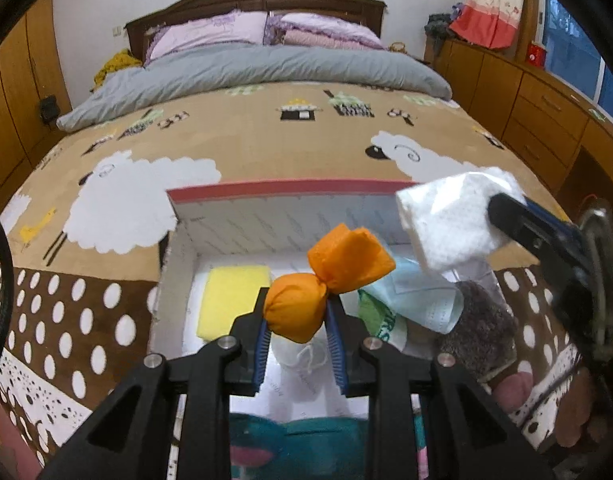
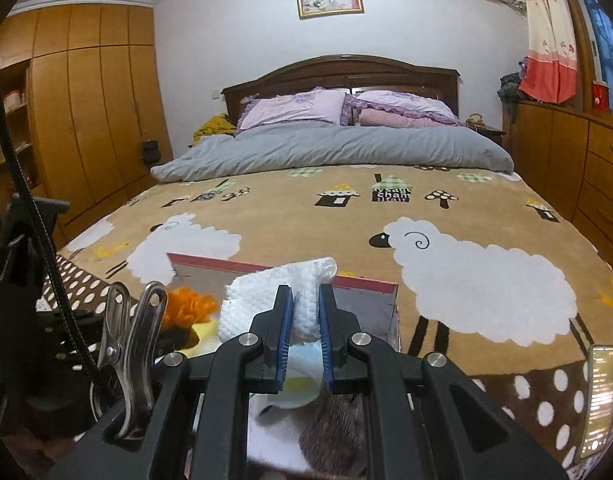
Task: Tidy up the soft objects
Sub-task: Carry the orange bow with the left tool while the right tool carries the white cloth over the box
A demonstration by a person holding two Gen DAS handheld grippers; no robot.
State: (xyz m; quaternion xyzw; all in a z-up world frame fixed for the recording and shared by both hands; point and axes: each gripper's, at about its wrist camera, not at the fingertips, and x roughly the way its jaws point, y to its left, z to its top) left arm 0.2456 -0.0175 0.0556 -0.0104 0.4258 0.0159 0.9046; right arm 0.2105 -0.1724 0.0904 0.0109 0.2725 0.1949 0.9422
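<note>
My left gripper [image 1: 297,312] is shut on an orange cloth bundle [image 1: 330,280], held above an open white box [image 1: 242,220] with a red rim that lies on the bed. My right gripper [image 2: 305,312] is shut on a folded white cloth [image 2: 282,296]; the same white cloth [image 1: 454,220] hangs over the box's right side in the left wrist view. Inside the box lie a yellow sponge [image 1: 230,300], a pale blue face mask [image 1: 418,300], a green-and-white item [image 1: 380,318] and a brown fuzzy piece [image 1: 482,332].
The box rests on a tan bedspread [image 2: 306,220] with sheep and houses. A grey duvet [image 2: 338,148] and pink pillows lie farther up the bed. Wooden wardrobes stand left, drawers right. A teal soft item [image 1: 306,440] lies near the box's front edge.
</note>
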